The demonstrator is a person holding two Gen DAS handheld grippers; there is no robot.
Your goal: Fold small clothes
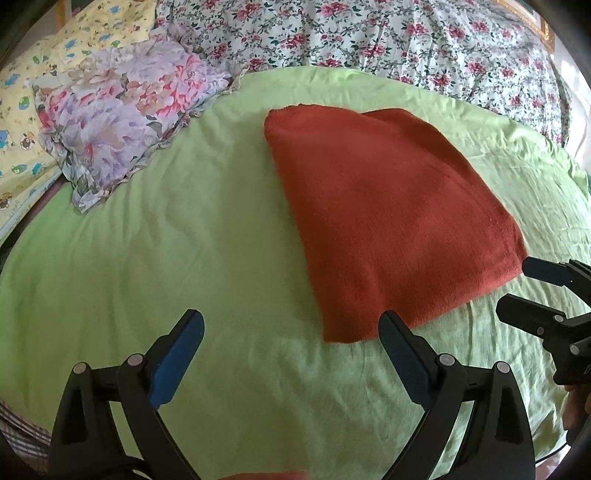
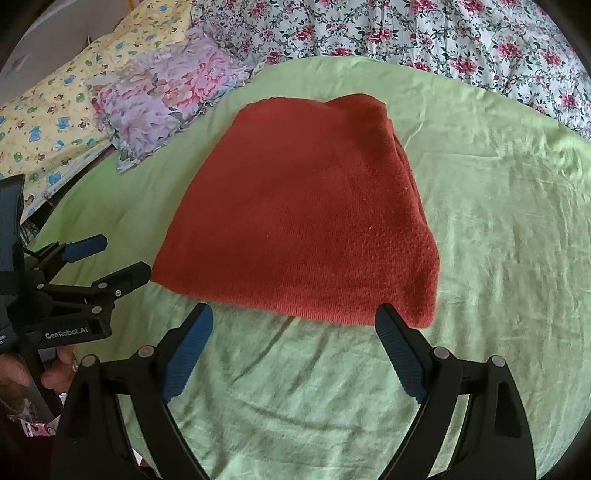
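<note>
Spread fingers (image 2: 201, 325) face folded red cloth (image 2: 306, 218), lengthwise away.

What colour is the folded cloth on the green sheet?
Rust red, plain, no pattern; the folded cloth shows best in the right wrist view.

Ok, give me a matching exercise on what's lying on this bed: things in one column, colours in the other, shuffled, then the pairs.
Things:
1. folded cloth
2. sheet
3. pillow
4. quilt

Colours:
A. white with red flowers
B. plain rust red
C. yellow with small cartoon animals
D. light green

Pairs: 1-B, 2-D, 3-C, 4-A
</note>
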